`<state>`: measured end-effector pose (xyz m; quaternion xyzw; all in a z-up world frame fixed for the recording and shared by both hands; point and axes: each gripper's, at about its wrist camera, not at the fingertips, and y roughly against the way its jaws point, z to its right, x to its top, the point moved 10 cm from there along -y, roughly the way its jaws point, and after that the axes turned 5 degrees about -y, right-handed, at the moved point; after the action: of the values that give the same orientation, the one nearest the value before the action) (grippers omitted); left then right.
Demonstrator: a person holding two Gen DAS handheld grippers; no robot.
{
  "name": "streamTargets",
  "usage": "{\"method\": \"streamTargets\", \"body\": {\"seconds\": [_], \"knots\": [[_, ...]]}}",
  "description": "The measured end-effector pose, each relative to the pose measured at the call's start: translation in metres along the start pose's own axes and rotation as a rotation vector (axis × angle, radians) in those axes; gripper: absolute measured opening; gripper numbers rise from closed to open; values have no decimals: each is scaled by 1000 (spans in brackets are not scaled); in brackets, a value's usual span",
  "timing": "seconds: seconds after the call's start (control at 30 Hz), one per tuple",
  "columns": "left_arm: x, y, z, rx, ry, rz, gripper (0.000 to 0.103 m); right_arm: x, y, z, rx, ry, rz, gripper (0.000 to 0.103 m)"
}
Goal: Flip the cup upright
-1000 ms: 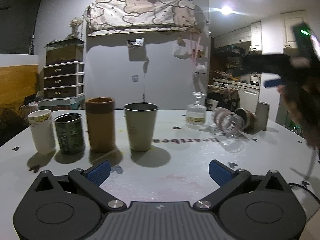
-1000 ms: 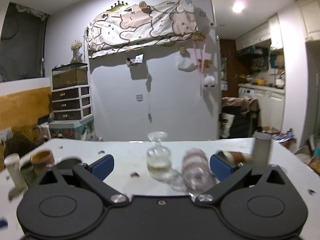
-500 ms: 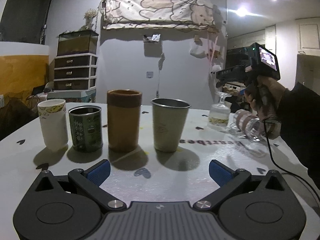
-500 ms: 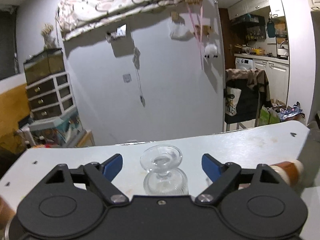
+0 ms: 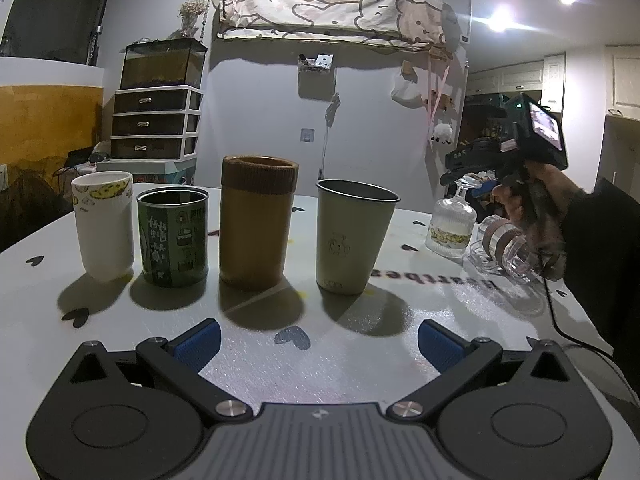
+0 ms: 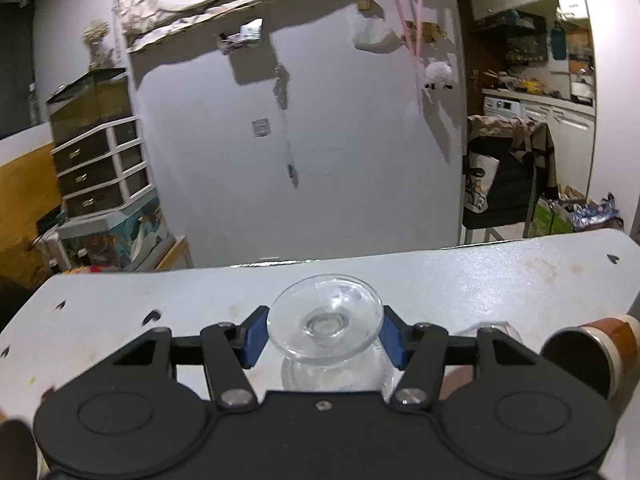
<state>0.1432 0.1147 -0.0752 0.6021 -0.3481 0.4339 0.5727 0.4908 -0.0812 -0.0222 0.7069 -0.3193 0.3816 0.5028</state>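
A clear stemmed glass cup (image 6: 324,322) stands upside down on the white table (image 6: 500,280), foot uppermost. My right gripper (image 6: 322,334) has its blue pads on either side of the foot, closed against its rim. The same cup (image 5: 452,220) shows at the right in the left wrist view, with the right gripper (image 5: 476,192) and hand over it. My left gripper (image 5: 316,344) is open and empty, low over the table in front of a row of upright cups.
Upright in a row stand a white cup (image 5: 105,226), green tin (image 5: 174,236), brown sleeved cup (image 5: 256,220) and olive metal cup (image 5: 352,236). A clear banded cup (image 5: 508,246) and a brown cup (image 6: 588,352) lie on their sides by the glass.
My right gripper moved forward and down onto the inverted glass and narrowed its jaws onto the foot. My left gripper moved closer to the row of cups.
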Motion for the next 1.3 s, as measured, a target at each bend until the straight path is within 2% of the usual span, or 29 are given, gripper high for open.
{"method": "streamTargets", "body": {"seconds": [0.1,0.33,0.8,0.97,1.2,1.3], "knots": [[-1,3,3,-6,-1,2,103,-14,23,-9,29,55,7,59],[-7,14,11,-26,14,8,103,-53,92,-18,93,76,4,59],[-8,57,26,-48,18,57,103,-157,259,-37,160,211,125,59],[-5,64,34,-67,2,71,103,-206,286,-30,150,231,66,58],[-6,59,47,-101,-5,48,103,-254,285,-13,140,154,-58,58],[-8,54,58,-146,-13,19,103,-262,293,-17,133,162,-34,58]]}}
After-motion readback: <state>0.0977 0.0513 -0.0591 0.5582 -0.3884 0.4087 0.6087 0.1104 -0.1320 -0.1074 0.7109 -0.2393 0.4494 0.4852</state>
